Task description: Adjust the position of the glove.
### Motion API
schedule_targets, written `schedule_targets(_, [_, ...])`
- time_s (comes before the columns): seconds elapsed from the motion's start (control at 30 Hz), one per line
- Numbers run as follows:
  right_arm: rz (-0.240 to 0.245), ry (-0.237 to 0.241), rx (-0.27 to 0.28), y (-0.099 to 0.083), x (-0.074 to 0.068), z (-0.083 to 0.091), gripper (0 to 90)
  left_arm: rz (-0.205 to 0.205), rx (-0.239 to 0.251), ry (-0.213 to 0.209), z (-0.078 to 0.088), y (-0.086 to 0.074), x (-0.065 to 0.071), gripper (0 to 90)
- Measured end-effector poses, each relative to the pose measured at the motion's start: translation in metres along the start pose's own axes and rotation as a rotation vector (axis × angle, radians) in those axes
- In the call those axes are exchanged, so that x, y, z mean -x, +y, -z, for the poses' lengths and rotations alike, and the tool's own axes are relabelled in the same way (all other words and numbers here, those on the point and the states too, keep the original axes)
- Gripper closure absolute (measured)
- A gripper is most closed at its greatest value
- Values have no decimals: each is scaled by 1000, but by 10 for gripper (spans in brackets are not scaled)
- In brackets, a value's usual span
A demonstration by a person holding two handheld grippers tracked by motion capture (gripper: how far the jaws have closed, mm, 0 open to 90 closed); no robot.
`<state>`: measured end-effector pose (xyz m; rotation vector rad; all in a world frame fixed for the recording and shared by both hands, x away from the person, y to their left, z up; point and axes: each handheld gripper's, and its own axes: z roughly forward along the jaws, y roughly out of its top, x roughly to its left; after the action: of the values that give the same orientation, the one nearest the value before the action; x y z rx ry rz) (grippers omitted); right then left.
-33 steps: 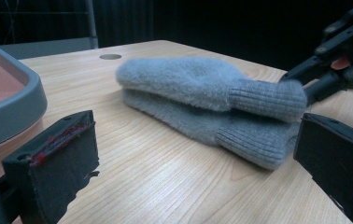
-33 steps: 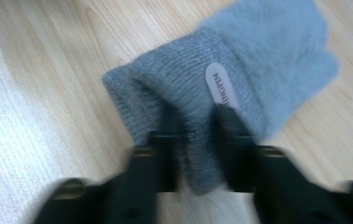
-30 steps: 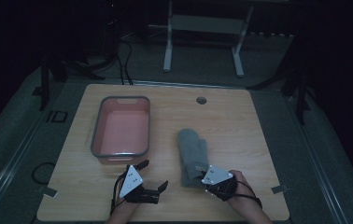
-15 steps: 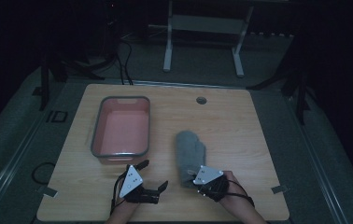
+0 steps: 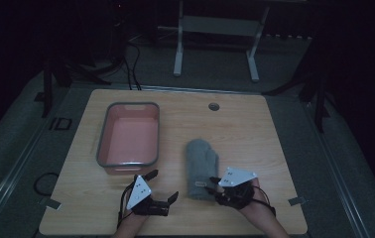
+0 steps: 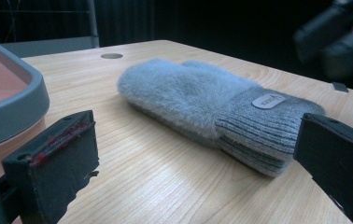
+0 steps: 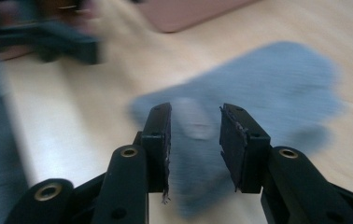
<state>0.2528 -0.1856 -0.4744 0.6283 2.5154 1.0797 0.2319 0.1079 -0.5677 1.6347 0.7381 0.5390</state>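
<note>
A: From the high view, what lies on the wooden table point(image 5: 255, 129)?

B: A grey mitten point(image 5: 201, 167) lies flat near the middle, fingertip end pointing away from the person, cuff toward them. Left of it, apart, sits a pink tub point(image 5: 129, 139) with a grey rim. The left gripper point(image 5: 161, 191) rests near the front edge below the tub, jaws spread wide with nothing between them. The right gripper point(image 5: 210, 186) sits at the mitten's cuff end.

A: And the left gripper view?

B: Its two black jaws stand far apart at the bottom corners, holding nothing. Between them, farther off, the mitten point(image 6: 202, 105) lies on the wood, ribbed cuff nearest, with a small label point(image 6: 268, 101) on the cuff. The tub's rim point(image 6: 11, 105) shows at the left edge.

A: The right gripper view?

B: Blurred. The right gripper point(image 7: 194, 128) has its jaws partly apart; they have just been opening. The mitten point(image 7: 277, 84) shows beyond the gap, and the pads do not press on it. The left gripper point(image 7: 53, 39) is a smear at upper left.
</note>
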Motion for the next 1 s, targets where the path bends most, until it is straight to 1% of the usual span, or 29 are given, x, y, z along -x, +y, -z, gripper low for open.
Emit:
schedule_targets(0.03, [-25,-38,-5,-1,9,1,620,3,-3,4,0,0,0,1])
schedule_targets(0.07, [-48,-54,-13,-2,14,1,612,5,-5,2,0,0,0,1])
schedule_targets(0.1, [-81,-68,-19,-4,20,2,584,6,-9,3,0,0,0,1])
schedule_targets(0.13, [-114,-78,-24,-6,27,1,566,-1,-13,13,-1,1,0,1])
schedule_targets(0.17, [-162,-93,-41,-9,35,-1,566,-8,-15,18,-1,1,1,1])
schedule_targets(0.2, [-184,-104,-42,-11,39,-1,559,-18,-15,15,-1,2,1,1])
schedule_targets(0.23, [-227,-110,-35,-14,46,-2,556,-18,-15,13,-2,3,2,1])
schedule_targets(0.27, [-256,-114,-33,-16,49,-2,556,-20,-15,5,-2,5,3,1])
schedule_targets(0.3, [-302,-121,-29,-19,54,-1,554,-13,-13,-16,-3,8,3,1])
schedule_targets(0.33, [-348,-116,-11,-23,59,0,560,-2,-19,-40,-4,12,4,1])
schedule_targets(0.37, [-392,-104,10,-25,62,1,574,10,-24,-41,-5,15,5,1])
schedule_targets(0.4, [-414,-101,16,-26,64,2,575,38,-34,-58,-7,20,6,1])
schedule_targets(0.43, [-436,-99,27,-26,65,2,572,74,-45,-90,-11,26,6,1])
schedule_targets(0.47, [-450,-97,38,-25,65,0,545,83,-60,-103,-15,30,7,1])
schedule_targets(0.5, [-458,-100,42,-23,65,-2,516,84,-79,-106,-18,34,7,1])
schedule_targets(0.53, [-464,-103,42,-22,64,-4,511,80,-98,-115,-24,39,8,1])
schedule_targets(0.57, [-463,-109,45,-19,63,-8,488,77,-111,-121,-28,42,9,1])
schedule_targets(0.6, [-460,-106,44,-18,61,-10,471,76,-135,-130,-34,47,10,1])
schedule_targets(0.63, [-453,-101,41,-16,58,-15,471,74,-138,-133,-37,49,11,1])
schedule_targets(0.7, [-470,-109,37,-14,56,-23,462,67,-148,-135,-43,52,13,1])
schedule_targets(0.73, [-478,-95,29,-13,55,-29,452,65,-154,-136,-45,52,13,1])
schedule_targets(0.77, [-481,-113,18,-14,55,-34,449,68,-158,-135,-46,51,13,1])
schedule_targets(0.8, [-489,-118,12,-14,55,-38,449,70,-164,-134,-46,50,13,1])
schedule_targets(0.83, [-502,-102,8,-15,56,-43,446,71,-165,-129,-46,49,12,2])
schedule_targets(0.87, [-514,-105,-6,-15,55,-47,441,76,-166,-122,-46,47,12,2])
schedule_targets(0.93, [-511,-85,-14,-16,52,-52,411,79,-165,-113,-44,43,11,2])
schedule_targets(0.97, [-508,-92,-18,-16,50,-54,415,82,-166,-107,-42,41,11,1])
schedule_targets(1.0, [-504,-88,-15,-16,48,-55,442,85,-165,-103,-41,39,10,2])
